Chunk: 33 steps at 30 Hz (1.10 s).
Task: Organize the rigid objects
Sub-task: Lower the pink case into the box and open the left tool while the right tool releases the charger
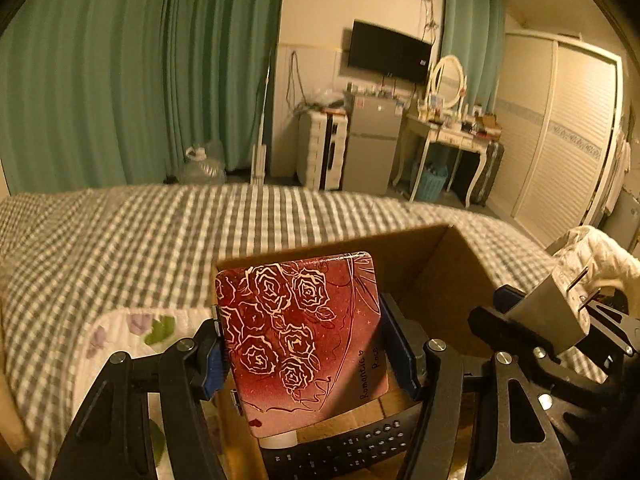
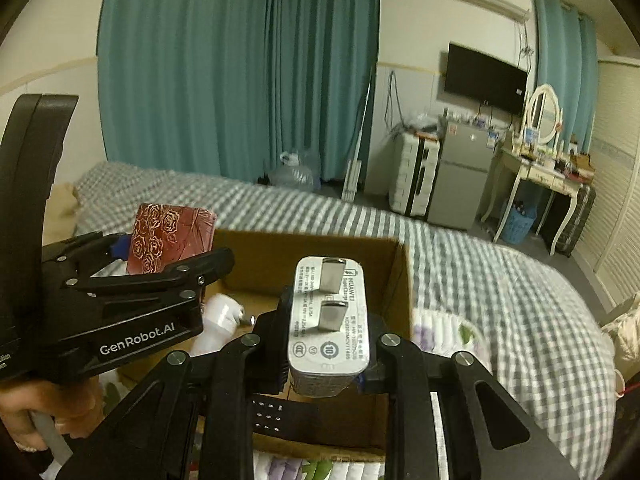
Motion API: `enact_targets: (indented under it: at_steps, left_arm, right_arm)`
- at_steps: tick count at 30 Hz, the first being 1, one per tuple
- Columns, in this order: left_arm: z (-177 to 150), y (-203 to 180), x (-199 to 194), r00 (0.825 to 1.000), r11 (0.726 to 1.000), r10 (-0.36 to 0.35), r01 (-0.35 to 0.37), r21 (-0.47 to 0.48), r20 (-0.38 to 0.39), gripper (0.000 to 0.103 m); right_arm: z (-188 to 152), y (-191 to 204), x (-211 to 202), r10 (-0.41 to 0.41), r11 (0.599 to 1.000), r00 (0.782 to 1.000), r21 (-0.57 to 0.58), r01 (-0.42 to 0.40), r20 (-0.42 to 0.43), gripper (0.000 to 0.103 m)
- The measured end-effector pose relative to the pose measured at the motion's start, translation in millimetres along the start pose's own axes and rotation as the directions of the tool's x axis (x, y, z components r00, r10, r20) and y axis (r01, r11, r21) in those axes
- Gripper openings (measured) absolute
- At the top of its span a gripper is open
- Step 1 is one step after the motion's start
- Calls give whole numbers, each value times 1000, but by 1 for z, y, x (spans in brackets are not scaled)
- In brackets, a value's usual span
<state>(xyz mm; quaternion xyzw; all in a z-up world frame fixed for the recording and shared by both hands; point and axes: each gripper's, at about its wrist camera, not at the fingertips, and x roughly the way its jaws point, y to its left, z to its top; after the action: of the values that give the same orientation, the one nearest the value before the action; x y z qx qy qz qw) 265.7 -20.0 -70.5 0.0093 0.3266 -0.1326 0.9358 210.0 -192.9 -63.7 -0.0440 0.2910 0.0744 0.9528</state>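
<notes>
My left gripper (image 1: 300, 344) pinches the flat red rose-printed metal case (image 1: 300, 336) by its 2 side edges, holding it upright above the open brown cardboard box (image 1: 432, 264) that sits on the grey checked bed. The case looks stiff, light and glossy, so I judge it could slip if I tilt it; gripping the narrow edges low down, as now, seems the right hold. My right gripper (image 2: 328, 344) clamps the small white 2-pin charger plug (image 2: 328, 320) on its flat sides, pins facing up, over the box's right half. It looks hard, compact and smooth-cased, so it should take a firm squeeze. Both grippers angle downward toward the box, side by side. Inside the box lie a black remote control (image 1: 340, 448) and a white object I cannot identify.
</notes>
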Motion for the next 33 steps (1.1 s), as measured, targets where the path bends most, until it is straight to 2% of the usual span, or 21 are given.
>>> enact_targets:
  at_steps: [4, 7, 13, 15, 16, 17, 20, 23, 27, 29, 30, 32, 33]
  left_arm:
    - [-5, -7, 22, 999, 1000, 7, -6, 22, -38, 66]
    - [-3, -3, 33, 996, 999, -31, 30, -10, -85, 66]
    - [-2, -1, 38, 993, 1000, -18, 15, -25, -115, 69]
    - [-3, -4, 36, 994, 1000, -17, 16, -16, -107, 76]
    - [-2, -5, 35, 995, 1000, -3, 2, -9, -101, 83]
    - [-2, -6, 31, 996, 1000, 26, -26, -1, -89, 85]
    - [2, -2, 22, 997, 999, 32, -33, -7, -72, 85]
    - [8, 5, 3, 998, 998, 34, -36, -43, -47, 85]
    - [19, 12, -35, 999, 996, 48, -46, -81, 21, 86]
    - [22, 13, -59, 996, 995, 57, -51, -84, 65, 92]
    - [24, 13, -69, 995, 995, 61, -54, -85, 82, 92]
    - [27, 13, -93, 992, 995, 56, -46, -86, 113, 92]
    - [27, 12, -106, 990, 996, 49, -39, -84, 129, 92]
  right_arm:
    - [-12, -4, 30, 8, 1000, 998, -13, -9, -57, 23]
    - [-23, -11, 47, -7, 1000, 996, -13, 6, -87, 23]
    - [-31, -20, 59, -29, 999, 995, -20, 27, -99, 23]
    - [-30, -20, 60, -28, 999, 994, -23, 26, -102, 23]
    - [-30, -19, 57, -33, 999, 994, -23, 31, -101, 24]
    - [-31, -17, 56, -41, 999, 994, -22, 39, -99, 29]
    - [-31, -22, 48, -38, 999, 996, 2, 38, -86, 44]
    - [-28, -23, 28, -60, 998, 997, 17, 61, -44, 52]
    - [-20, -25, -5, -69, 997, 997, 44, 69, 19, 63]
    - [-15, -23, -26, -85, 995, 994, 50, 82, 65, 73]
    - [-13, -22, -34, -89, 995, 993, 53, 85, 83, 76]
    - [-8, -21, -54, -97, 994, 988, 62, 90, 119, 91]
    - [-7, -20, -67, -104, 993, 985, 71, 95, 141, 94]
